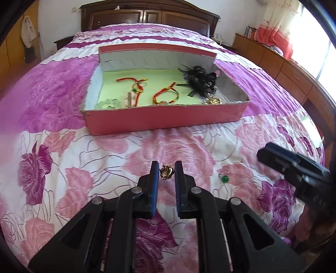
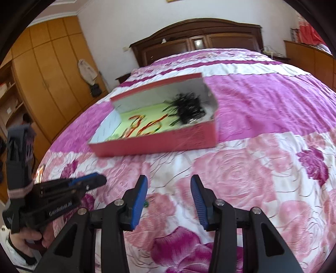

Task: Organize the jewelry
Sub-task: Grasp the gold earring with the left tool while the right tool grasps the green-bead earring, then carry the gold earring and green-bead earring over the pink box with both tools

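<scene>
A red box (image 1: 163,117) with a green floor lies on the bed. It holds colourful cord bracelets (image 1: 166,97), a black hair piece (image 1: 199,80), a clear bead bracelet (image 1: 109,104) and gold pieces (image 1: 214,101). My left gripper (image 1: 167,168) is open, its fingertips on either side of a small gold piece (image 1: 166,171) on the bedspread, not closed on it. A green pendant (image 1: 224,178) lies to its right. My right gripper (image 2: 168,182) is open and empty above the bedspread; the green pendant (image 2: 146,202) shows by its left finger. The box (image 2: 159,142) lies ahead.
The floral pink bedspread (image 1: 63,168) covers the whole bed. A dark wooden headboard (image 1: 147,16) stands behind. Wooden wardrobes (image 2: 52,73) are on the left, a low cabinet (image 1: 283,69) on the right. The right gripper's body (image 1: 294,168) shows at the right of the left wrist view.
</scene>
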